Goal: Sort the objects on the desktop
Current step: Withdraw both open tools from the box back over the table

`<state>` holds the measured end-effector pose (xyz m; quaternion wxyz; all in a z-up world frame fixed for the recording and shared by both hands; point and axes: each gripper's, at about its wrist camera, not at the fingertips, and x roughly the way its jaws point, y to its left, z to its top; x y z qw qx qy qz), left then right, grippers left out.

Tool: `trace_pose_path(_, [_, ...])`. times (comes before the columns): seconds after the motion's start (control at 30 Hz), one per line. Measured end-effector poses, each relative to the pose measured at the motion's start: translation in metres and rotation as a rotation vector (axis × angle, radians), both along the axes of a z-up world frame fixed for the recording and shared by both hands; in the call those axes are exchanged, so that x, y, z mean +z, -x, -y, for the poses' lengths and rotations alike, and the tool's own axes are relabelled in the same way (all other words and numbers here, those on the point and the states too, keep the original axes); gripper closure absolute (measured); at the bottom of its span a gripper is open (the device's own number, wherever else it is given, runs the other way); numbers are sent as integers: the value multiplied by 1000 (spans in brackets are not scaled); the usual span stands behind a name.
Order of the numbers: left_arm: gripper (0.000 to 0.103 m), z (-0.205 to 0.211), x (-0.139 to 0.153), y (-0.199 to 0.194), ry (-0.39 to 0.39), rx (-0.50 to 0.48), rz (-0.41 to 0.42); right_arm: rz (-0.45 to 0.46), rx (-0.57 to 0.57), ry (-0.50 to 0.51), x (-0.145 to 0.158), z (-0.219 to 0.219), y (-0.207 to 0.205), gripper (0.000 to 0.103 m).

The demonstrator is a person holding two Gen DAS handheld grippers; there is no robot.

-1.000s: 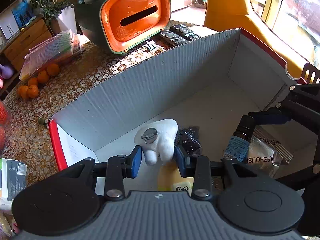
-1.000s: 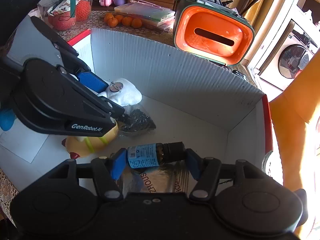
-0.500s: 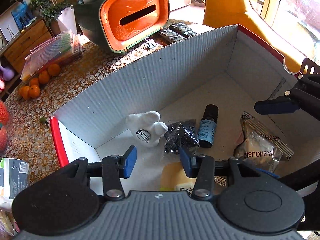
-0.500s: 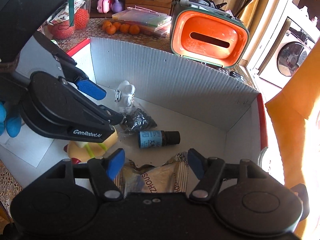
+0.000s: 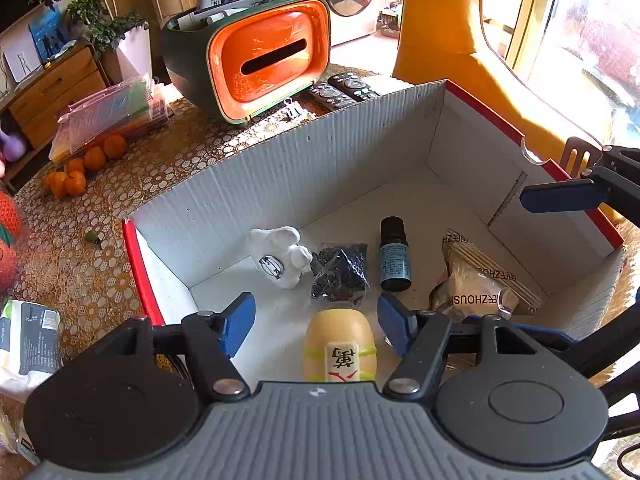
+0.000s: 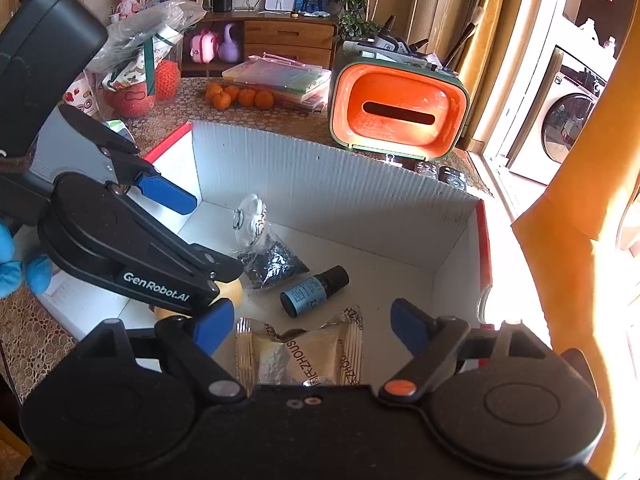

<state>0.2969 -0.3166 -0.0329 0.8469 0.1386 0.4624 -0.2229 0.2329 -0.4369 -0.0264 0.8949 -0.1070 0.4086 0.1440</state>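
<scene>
White corrugated cardboard box (image 5: 280, 184) holds the sorted small brown glass bottle (image 5: 394, 256) and white figurine (image 5: 278, 256); left gripper (image 5: 316, 320) and right gripper (image 6: 312, 322) are both opening, empty, above them.

Inside my white corrugated cardboard box (image 5: 280, 168), the white plush toy (image 5: 280, 256) lies leftmost, then the clear bag of dark bits (image 5: 340, 272), the small dark glass bottle (image 5: 394, 256) and the crinkled foil snack packet (image 5: 476, 284); the yellow rubber duck (image 5: 340, 344) sits nearest me.

Both wrist cams look steeply down, close, into same white box (image 5: 304, 168) (image 6: 320, 184); orange case (image 5: 268, 60) (image 6: 400, 112) behind.
</scene>
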Motion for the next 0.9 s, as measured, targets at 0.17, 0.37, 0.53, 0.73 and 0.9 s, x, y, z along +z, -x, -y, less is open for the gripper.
trace_pose_path(0.17, [36, -8, 6, 9, 18, 13, 3, 35, -25, -69, 12, 10, 10, 12])
trace_pose_path(0.37, [34, -16, 14, 22, 49, 10, 8, 83, -42, -154, 26, 17, 26, 5])
trace_pose_path(0.53, [26, -23, 22, 35, 67, 6, 39, 129, -55, -210, 38, 21, 43, 2])
trace_pose_path(0.73, [19, -35, 30, 51, 107, 3, 55, 186, -101, -293, 54, 29, 63, 1])
trace_pose_path(0.9, [14, -43, 36, 66, 124, -7, 77, 205, -120, -308, 60, 25, 74, 1])
